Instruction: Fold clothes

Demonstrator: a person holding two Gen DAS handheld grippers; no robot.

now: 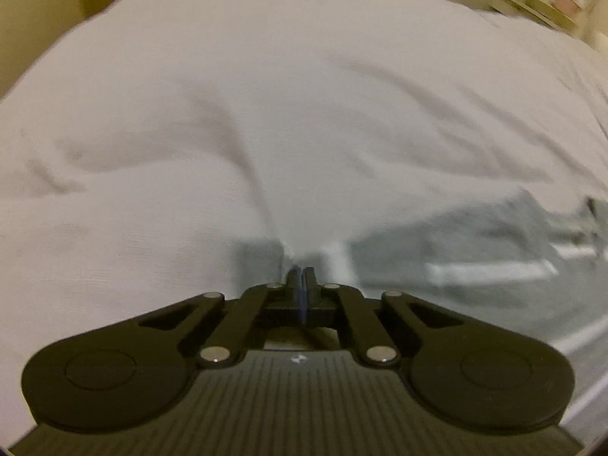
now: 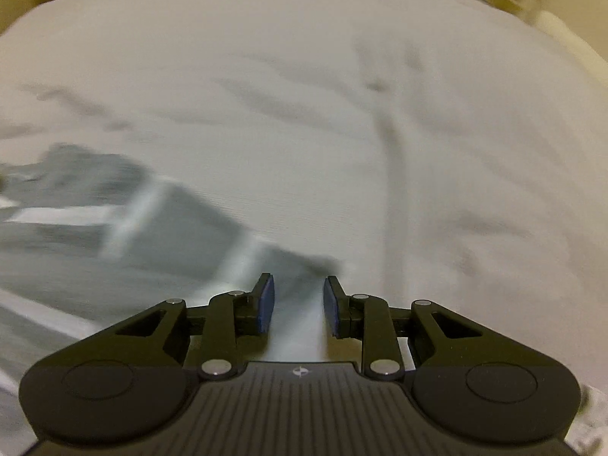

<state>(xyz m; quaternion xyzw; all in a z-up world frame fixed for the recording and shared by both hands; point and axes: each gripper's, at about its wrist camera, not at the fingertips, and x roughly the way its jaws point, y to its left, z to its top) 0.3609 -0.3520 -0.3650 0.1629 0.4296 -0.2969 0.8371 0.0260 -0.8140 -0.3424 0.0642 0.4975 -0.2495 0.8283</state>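
My left claw [image 1: 302,271] is clenching, seemingly pinching white sheet [image 1: 266,114]; blur is hiding exactly what. My right claw [image 2: 298,296] is gaping over the smeared grey striped garment [image 2: 133,228], lying on the bed.

The bedsheet [image 1: 304,95] is plain white. The garment [image 2: 114,235] is grey, crossed by pale white stripes. Both grippers are black: the left gripper [image 1: 302,271] and the right gripper [image 2: 298,285], each with blue pads [image 2: 268,304]. The far wall [image 1: 34,7] is yellowish.
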